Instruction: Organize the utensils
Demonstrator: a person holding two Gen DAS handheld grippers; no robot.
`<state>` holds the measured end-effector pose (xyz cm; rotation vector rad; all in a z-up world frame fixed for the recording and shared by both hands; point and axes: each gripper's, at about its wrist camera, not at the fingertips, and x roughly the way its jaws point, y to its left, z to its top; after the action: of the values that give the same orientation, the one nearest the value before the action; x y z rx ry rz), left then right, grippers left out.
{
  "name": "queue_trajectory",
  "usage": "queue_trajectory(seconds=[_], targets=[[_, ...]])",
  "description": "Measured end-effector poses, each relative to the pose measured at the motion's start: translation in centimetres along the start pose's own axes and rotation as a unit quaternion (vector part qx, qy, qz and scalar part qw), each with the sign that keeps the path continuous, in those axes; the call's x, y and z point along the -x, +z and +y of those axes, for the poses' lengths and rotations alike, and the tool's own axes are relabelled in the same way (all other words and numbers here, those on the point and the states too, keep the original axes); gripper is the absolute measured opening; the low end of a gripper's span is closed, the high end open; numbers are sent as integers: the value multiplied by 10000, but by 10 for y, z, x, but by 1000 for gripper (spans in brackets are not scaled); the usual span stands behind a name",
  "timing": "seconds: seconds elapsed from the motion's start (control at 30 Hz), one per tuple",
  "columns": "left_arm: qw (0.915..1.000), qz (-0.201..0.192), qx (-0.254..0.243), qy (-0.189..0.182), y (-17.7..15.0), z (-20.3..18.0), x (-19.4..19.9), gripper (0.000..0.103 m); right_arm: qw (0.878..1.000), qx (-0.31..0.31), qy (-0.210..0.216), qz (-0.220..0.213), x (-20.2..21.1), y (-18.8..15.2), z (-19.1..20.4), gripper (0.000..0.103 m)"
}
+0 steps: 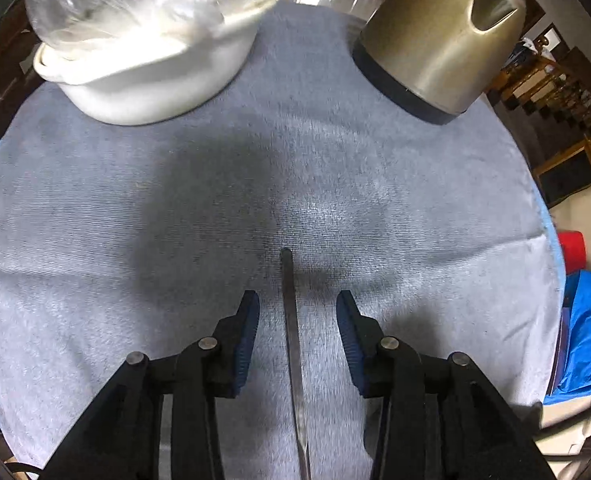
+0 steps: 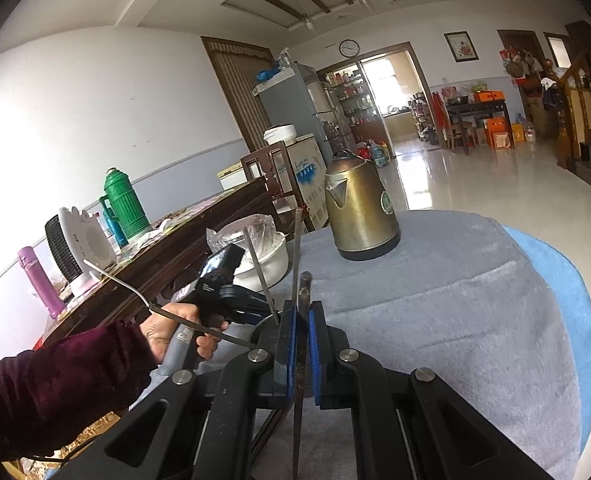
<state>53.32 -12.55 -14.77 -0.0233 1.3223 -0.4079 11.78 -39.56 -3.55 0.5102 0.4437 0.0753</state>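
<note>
In the left wrist view my left gripper (image 1: 297, 312) is open over the grey towel (image 1: 135, 240). A thin dark metal utensil (image 1: 291, 340) runs between its fingers without touching the pads. In the right wrist view my right gripper (image 2: 300, 312) is shut on a flat dark metal utensil (image 2: 300, 368), edge-on and upright. Several thin utensil handles (image 2: 257, 268) stick up just left of it; what holds them is hidden. The left gripper (image 2: 225, 272), in a hand, sits beside them.
A white basin (image 1: 151, 76) with a plastic bag stands at the back left of the towel. A brass kettle (image 1: 439, 40) stands at the back right. A wooden table (image 2: 155, 264) with flasks and a fan heater is at the left.
</note>
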Motion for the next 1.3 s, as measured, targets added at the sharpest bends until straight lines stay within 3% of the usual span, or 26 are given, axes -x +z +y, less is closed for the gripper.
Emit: queue_trajectory(seconds=[0.03, 0.2, 0.43, 0.67, 0.97, 1.3], targets=[[10000, 37, -23, 6, 0, -1, -4, 27, 10000, -20, 4, -2, -1, 0, -1, 7], [9995, -47, -176, 240, 0, -4, -7, 6, 9999, -114, 25, -8, -4, 1, -6, 7], [9984, -517, -62, 197, -8, 4, 12, 5, 10000, -27, 35, -65, -6, 5, 3, 6], [9903, -1374, -202, 76, -28, 9, 94, 5, 9993, 218, 62, -295, 1, 19, 25, 6], [9585, -2781, -586, -242, -64, -2, 222, 5, 9970, 354, 80, -677, 10, 38, 55, 6], [9277, -3602, -787, -593, -90, -22, 298, 5, 9919, 344, -29, -1222, 17, 70, 74, 6]])
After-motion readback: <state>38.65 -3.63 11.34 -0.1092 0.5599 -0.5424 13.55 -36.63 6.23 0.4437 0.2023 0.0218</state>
